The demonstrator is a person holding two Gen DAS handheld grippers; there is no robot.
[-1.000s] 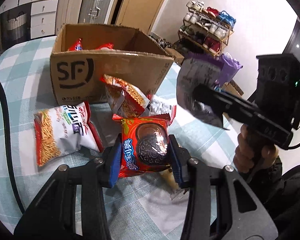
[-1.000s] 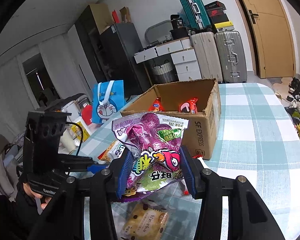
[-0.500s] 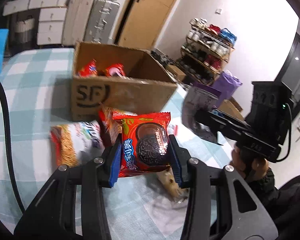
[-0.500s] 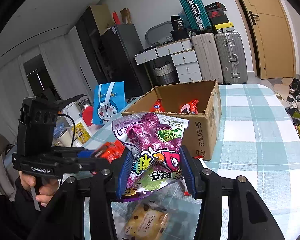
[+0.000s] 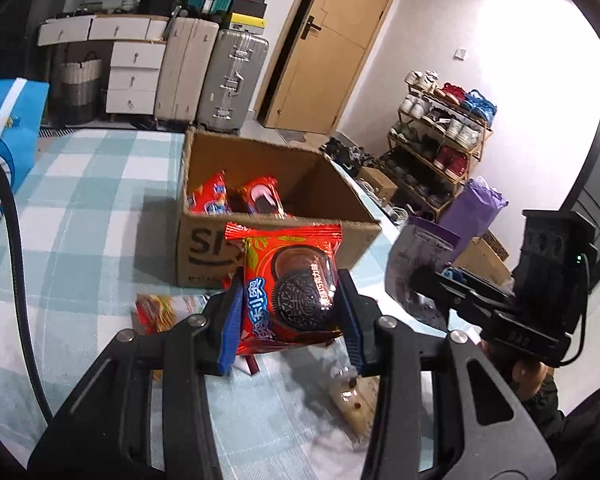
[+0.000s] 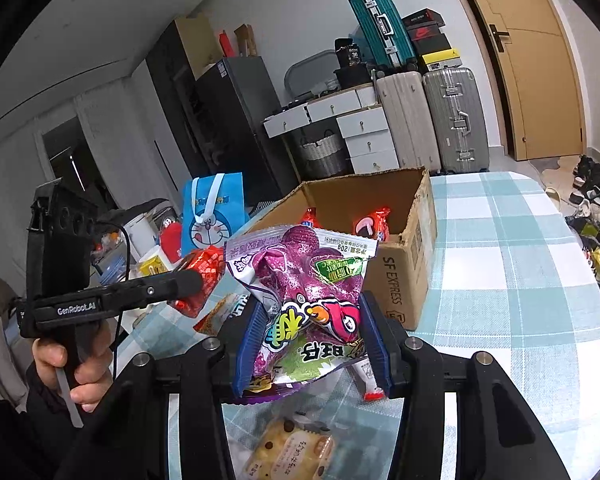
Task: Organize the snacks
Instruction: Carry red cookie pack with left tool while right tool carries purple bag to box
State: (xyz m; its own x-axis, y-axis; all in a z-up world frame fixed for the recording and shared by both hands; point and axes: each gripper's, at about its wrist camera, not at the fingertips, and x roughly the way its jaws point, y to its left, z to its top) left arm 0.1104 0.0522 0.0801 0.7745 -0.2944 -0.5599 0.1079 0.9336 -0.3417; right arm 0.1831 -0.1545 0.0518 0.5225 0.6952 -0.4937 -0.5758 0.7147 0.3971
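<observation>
Where fingers point(image 5: 230, 320) close, cookie packet point(image 5: 290, 288)

The red cookie pack point(image 5: 290, 286) was pinched upright between blue pads, off the table, a dark sandwich cookie printed on its front, crimped top edge up. The purple snack bag point(image 6: 312, 300) was squeezed the same way, shiny and crinkled with white trim, its print upside down. The brown cardboard box point(image 5: 204, 248) sat open on the checked tablecloth with two red packs point(image 5: 236, 200) inside. A pale chocolate-chip pastry pack point(image 6: 290, 454) lay flat on the cloth below the purple bag. An orange noodle pack point(image 5: 154, 312) lay blurred near the box front.
</observation>
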